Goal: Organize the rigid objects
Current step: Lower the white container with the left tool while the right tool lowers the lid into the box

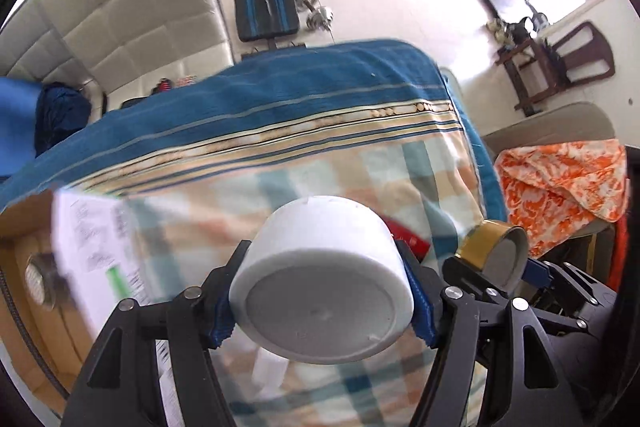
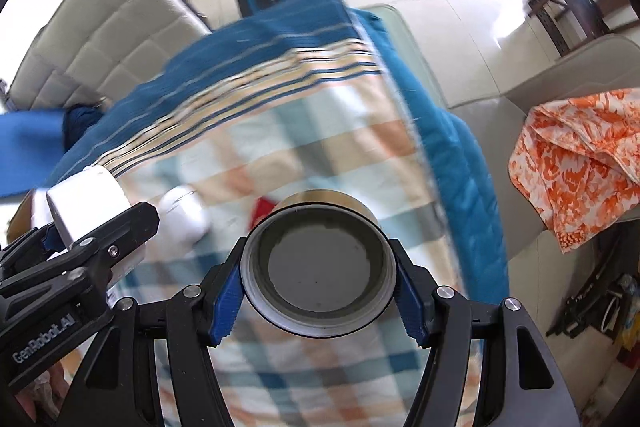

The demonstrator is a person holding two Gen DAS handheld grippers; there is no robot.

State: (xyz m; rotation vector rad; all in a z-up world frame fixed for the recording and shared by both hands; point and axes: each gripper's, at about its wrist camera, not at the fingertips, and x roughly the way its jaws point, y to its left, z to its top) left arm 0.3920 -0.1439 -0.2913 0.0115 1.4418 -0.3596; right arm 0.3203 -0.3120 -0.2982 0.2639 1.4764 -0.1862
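Over the checked cloth (image 1: 360,163) on the table, the left gripper (image 1: 324,301) pinched a white tub (image 1: 320,279) half-wide, aloft. Beside it the right gripper (image 2: 320,291) likewise clamped a gold-banded jar (image 2: 320,263). Smooth round walls might have slipped; the two nearly touched and could have knocked.

I saw a plain white plastic tub (image 1: 320,279), a gold-sided round tin (image 2: 320,263) with a grey base, a blue-bordered checked cloth (image 1: 280,115) and an orange-and-white floral fabric (image 2: 580,163).
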